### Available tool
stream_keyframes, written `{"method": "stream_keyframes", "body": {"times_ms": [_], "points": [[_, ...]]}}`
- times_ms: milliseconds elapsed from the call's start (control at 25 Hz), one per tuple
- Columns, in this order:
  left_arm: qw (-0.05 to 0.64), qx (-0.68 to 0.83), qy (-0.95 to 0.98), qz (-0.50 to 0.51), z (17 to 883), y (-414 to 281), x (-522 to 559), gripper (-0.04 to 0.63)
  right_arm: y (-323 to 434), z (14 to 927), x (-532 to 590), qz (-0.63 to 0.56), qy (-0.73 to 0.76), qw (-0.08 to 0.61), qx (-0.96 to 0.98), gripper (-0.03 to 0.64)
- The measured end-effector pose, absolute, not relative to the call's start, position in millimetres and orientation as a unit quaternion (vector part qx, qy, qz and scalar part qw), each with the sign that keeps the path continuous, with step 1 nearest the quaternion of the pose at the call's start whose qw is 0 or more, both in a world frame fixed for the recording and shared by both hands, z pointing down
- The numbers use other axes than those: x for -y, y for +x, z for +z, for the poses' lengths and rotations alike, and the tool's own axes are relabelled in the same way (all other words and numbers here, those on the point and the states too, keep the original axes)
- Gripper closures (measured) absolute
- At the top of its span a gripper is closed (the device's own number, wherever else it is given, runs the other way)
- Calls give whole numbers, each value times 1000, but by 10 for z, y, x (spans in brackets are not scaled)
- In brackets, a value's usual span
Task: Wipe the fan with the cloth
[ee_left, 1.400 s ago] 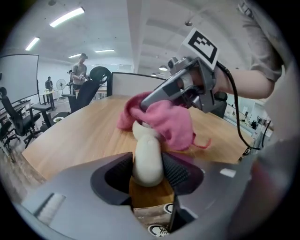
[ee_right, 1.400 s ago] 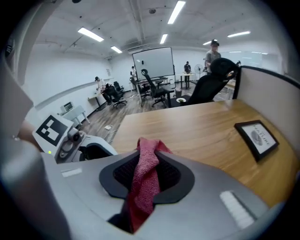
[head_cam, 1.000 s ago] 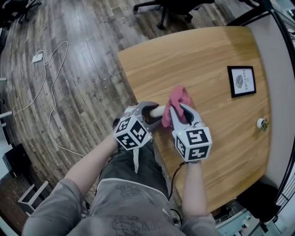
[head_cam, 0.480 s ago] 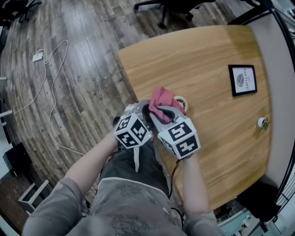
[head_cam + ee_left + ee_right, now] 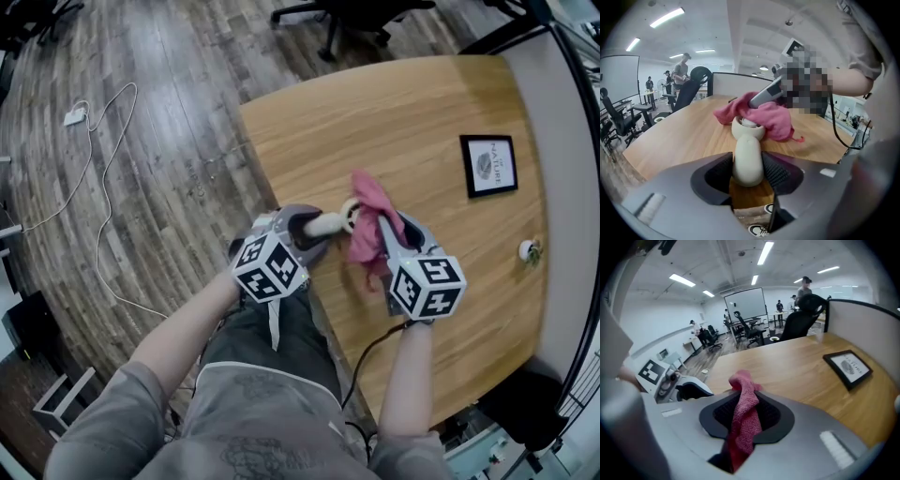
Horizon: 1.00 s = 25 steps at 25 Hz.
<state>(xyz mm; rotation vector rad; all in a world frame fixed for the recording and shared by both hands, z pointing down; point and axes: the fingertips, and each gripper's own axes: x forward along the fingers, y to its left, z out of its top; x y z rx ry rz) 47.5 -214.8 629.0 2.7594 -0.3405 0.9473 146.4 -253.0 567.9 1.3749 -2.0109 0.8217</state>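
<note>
My left gripper (image 5: 307, 230) is shut on the handle of a small white hand-held fan (image 5: 330, 222), held over the near left edge of the wooden table (image 5: 422, 112). The fan (image 5: 748, 157) points away from me in the left gripper view, its round head partly under a pink cloth (image 5: 769, 118). My right gripper (image 5: 385, 228) is shut on that cloth (image 5: 369, 217), which hangs just right of the fan head. In the right gripper view the cloth (image 5: 743, 416) runs up between the jaws of the right gripper (image 5: 745, 414).
A black-framed picture (image 5: 489, 165) lies flat at the table's far right. A small white object (image 5: 530, 251) sits by the right edge. A white cable (image 5: 103, 150) trails over the wooden floor on the left. Office chairs stand beyond the table.
The right gripper swept the cloth left over the fan head, then back to the right of it. The left gripper and fan stayed put.
</note>
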Motion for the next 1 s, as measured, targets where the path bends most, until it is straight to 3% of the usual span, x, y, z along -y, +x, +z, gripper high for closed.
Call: {"method": "stream_keyframes", "body": {"times_ms": [160, 360, 640, 760, 1000], "points": [[101, 114, 935, 320, 6294, 492, 2149, 402, 1621, 5678, 2552, 254, 540, 329, 732, 541], [105, 113, 935, 321, 6294, 471, 2156, 402, 896, 5689, 2550, 236, 467, 339, 782, 541], [103, 116, 935, 319, 6285, 474, 2155, 402, 312, 5693, 2458, 277, 386, 298, 828, 543], [101, 113, 935, 321, 6289, 469, 2151, 402, 46, 5775, 2248, 298, 316, 311, 845, 541], [102, 109, 936, 319, 6279, 475, 2150, 402, 299, 5793, 2239, 314, 308, 336, 833, 545]]}}
